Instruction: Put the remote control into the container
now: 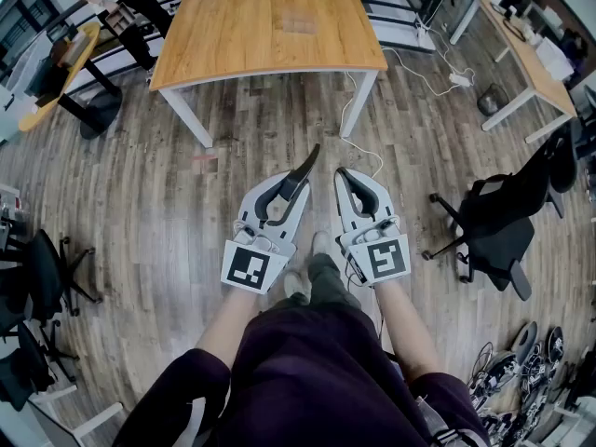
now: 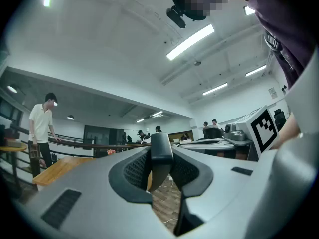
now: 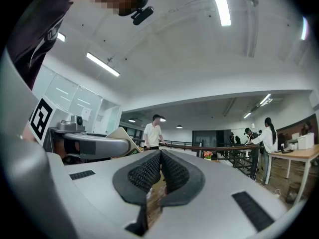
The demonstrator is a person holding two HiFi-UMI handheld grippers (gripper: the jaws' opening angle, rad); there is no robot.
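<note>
No remote control shows in any view. A small flat brown box-like thing (image 1: 298,23) lies on the wooden table (image 1: 233,35) far ahead; I cannot tell whether it is the container. I hold both grippers low over the wooden floor, in front of my legs and well short of the table. My left gripper (image 1: 313,150) (image 2: 160,151) is shut, its dark fingertips together, with nothing in it. My right gripper (image 1: 341,172) (image 3: 160,156) is shut too, its ribbed pads pressed together and holding nothing.
A black office chair (image 1: 498,222) stands to the right, more chairs (image 1: 42,277) to the left. A white cable (image 1: 358,152) trails on the floor by the table leg. Another desk (image 1: 531,54) is at the far right. People stand by a railing (image 3: 153,133).
</note>
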